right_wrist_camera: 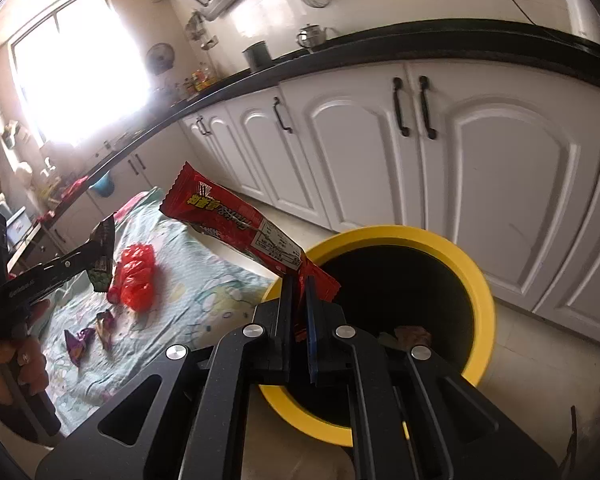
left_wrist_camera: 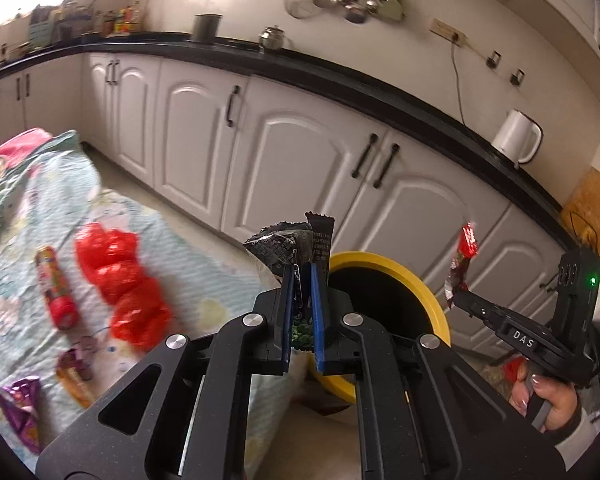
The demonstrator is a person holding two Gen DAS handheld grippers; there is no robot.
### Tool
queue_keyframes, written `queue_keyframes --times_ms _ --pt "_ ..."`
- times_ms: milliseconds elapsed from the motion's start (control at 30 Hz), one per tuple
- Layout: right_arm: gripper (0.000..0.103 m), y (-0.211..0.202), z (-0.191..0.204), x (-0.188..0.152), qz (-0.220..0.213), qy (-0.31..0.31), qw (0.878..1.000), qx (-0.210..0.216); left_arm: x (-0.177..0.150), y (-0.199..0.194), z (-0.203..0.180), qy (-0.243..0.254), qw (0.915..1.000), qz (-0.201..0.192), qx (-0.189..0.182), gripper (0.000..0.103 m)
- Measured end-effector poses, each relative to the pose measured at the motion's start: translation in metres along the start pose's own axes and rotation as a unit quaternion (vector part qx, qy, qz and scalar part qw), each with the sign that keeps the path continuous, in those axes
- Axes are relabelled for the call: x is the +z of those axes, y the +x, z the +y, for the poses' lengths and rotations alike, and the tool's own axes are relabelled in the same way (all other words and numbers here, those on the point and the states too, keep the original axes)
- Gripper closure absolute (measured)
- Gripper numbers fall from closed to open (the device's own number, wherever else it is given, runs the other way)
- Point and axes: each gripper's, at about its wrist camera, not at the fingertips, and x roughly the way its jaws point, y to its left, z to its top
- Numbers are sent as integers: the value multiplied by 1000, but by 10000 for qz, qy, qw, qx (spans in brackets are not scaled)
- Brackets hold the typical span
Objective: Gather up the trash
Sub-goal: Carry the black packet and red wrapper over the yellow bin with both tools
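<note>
Red wrapper [right_wrist_camera: 236, 220] pinched by right gripper [right_wrist_camera: 300, 280], dark wrapper [left_wrist_camera: 292, 244] by left gripper [left_wrist_camera: 302, 276]; light, crinkly, slippery, best gripped at ends, near yellow bin [right_wrist_camera: 476, 276].

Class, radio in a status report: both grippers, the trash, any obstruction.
Left gripper shut on black wrapper. Right gripper shut on red wrapper. Yellow bin ahead, mouth unobstructed.
</note>
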Motion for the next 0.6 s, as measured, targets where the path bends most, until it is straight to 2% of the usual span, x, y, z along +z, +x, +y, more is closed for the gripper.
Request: queue_keyframes --times_ms 267,600 --pt "97 -3 -32 -8 7 349 9993 -160 -9 33 -35 272 9990 266 -234 99" --pt "97 4 -60 -21 156 667 9971 -339 -24 70 -55 429 9966 567 -411 99"
